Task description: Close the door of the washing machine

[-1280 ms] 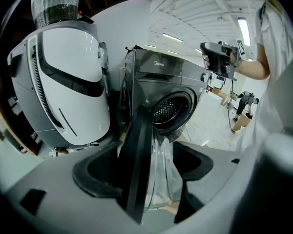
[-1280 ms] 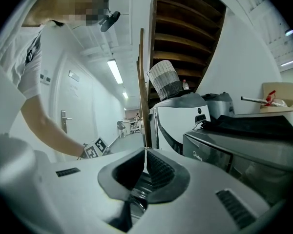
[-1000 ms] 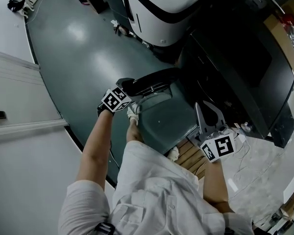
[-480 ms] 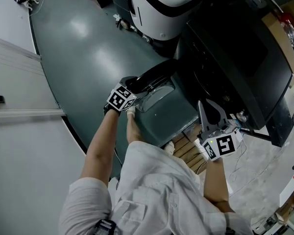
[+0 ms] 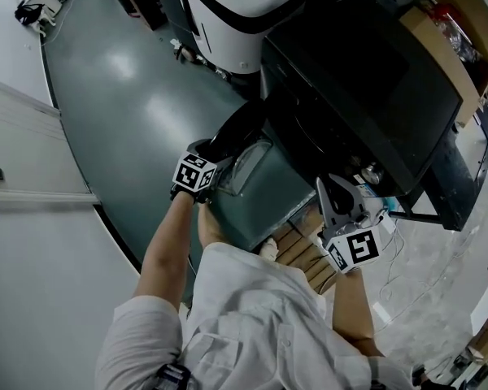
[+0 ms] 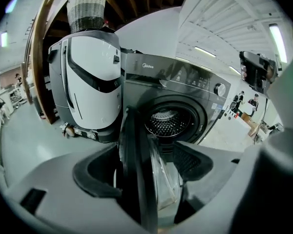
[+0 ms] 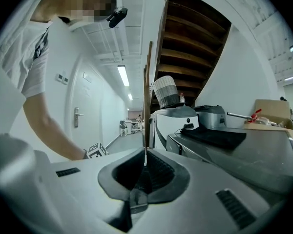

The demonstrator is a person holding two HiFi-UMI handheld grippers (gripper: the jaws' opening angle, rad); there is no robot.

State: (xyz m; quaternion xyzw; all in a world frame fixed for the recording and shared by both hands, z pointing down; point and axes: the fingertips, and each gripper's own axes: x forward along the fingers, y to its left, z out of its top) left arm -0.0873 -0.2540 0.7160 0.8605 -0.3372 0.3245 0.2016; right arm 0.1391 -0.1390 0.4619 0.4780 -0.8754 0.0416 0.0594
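Observation:
The dark grey front-loading washing machine (image 5: 350, 80) fills the upper right of the head view. Its round door (image 5: 237, 132) stands partly open, and the steel drum opening (image 6: 168, 122) shows behind it. My left gripper (image 5: 217, 150) is shut on the door's outer edge. In the left gripper view the door rim (image 6: 135, 179) and its glass bowl (image 6: 162, 184) stand between the two pads. My right gripper (image 5: 336, 187) hangs to the right of the door, near the machine's front, shut and holding nothing. Its pads (image 7: 158, 172) meet in the right gripper view.
A white and black appliance (image 5: 228, 15) stands to the washer's left, with a wicker basket (image 6: 87, 11) on top. A cardboard box (image 5: 439, 23) and a dark cloth (image 7: 215, 135) lie on the machine tops. A wooden pallet (image 5: 297, 246) and white cables (image 5: 398, 254) lie below the right gripper.
The door has swung closer to the machine front, and my left gripper has travelled with it. The right gripper has shifted only slightly.

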